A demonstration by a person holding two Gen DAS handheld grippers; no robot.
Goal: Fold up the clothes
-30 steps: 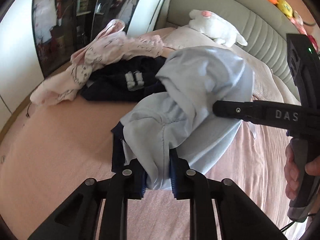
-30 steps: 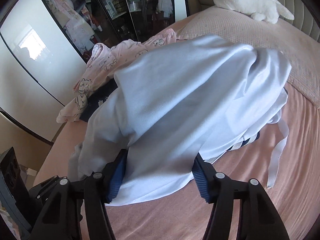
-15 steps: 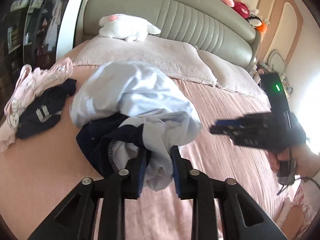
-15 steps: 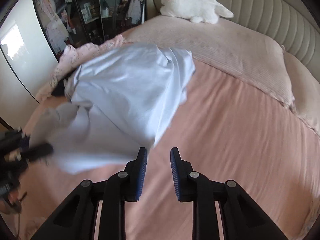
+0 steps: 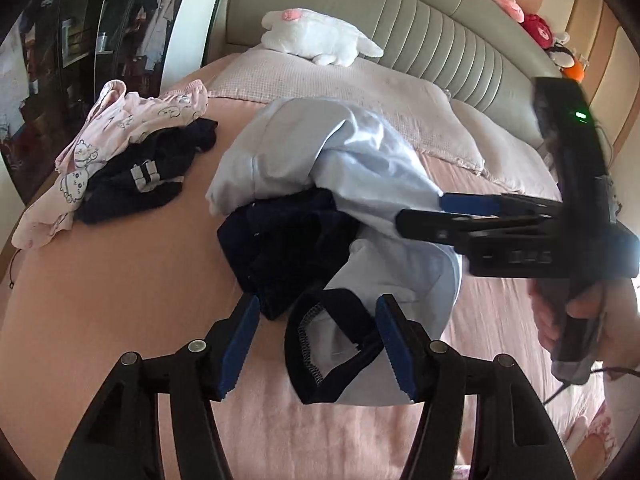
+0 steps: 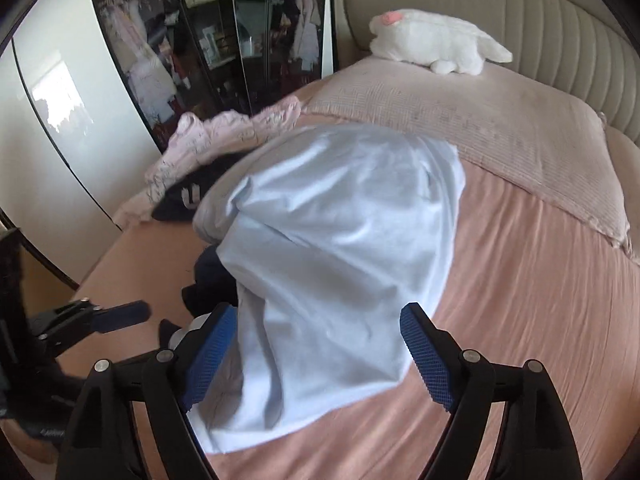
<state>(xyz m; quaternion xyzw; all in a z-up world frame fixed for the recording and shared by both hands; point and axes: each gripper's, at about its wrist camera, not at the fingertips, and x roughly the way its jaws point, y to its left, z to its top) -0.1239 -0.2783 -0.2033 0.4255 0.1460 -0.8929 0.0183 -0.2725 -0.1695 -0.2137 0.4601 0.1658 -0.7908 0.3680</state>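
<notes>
Clothes (image 5: 340,160) heap on a pink bed (image 5: 120,280) by a glass wardrobe (image 6: 224,40), both hand-held grippers spread wide

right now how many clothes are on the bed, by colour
light blue: 1, the light blue garment
pink: 1, the pink printed garment
navy: 1, the navy garment beside it
total: 3; the navy trim on the blue one is not counted

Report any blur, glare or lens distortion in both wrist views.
Left wrist view: fisheye bends the headboard; right gripper slightly smeared. Right wrist view: light blue garment edges motion-blurred, left gripper soft, daylight reflection glares on the white wardrobe door.
</notes>
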